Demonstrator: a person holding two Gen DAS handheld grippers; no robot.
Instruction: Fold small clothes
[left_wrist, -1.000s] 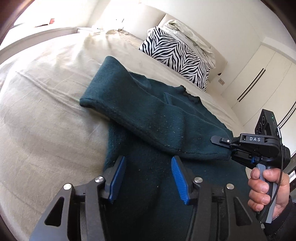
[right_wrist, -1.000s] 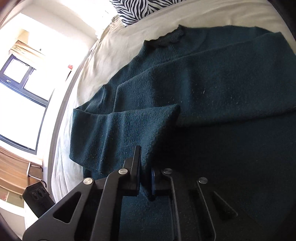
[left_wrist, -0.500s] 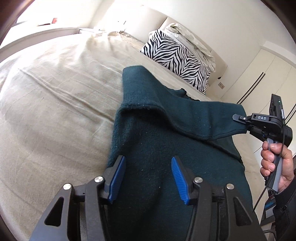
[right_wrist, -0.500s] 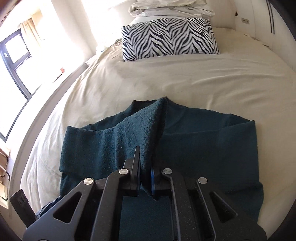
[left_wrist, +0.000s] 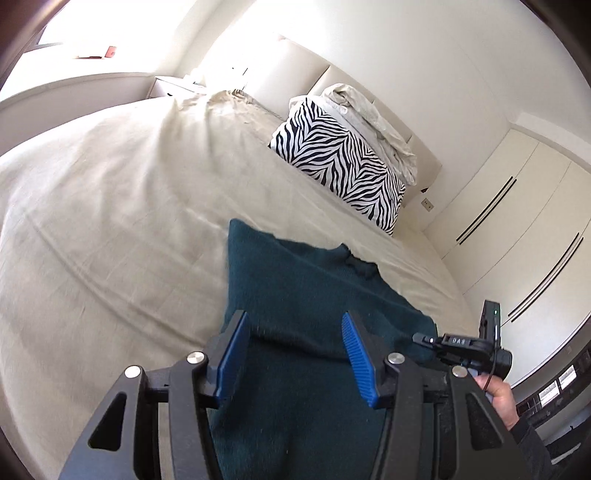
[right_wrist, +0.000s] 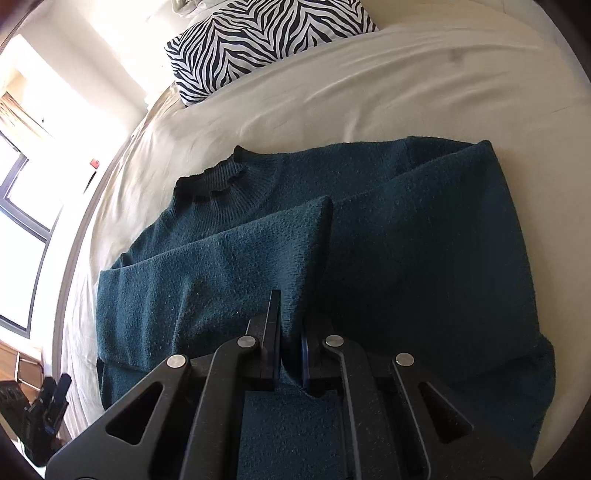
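Right gripper (right_wrist: 291, 343) clamped tight on a sleeve (right_wrist: 229, 266) of the teal sweater (right_wrist: 424, 258), sleeve folded across the body. Left gripper (left_wrist: 293, 354) wide open, holding nothing, over the sweater's near left part. Sweater lies flat on the cream bed (left_wrist: 110, 229); zebra pillow (left_wrist: 343, 166) far behind.

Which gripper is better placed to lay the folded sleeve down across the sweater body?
Right. The right gripper is shut on the sleeve over the sweater body; the left gripper is open, holding nothing.
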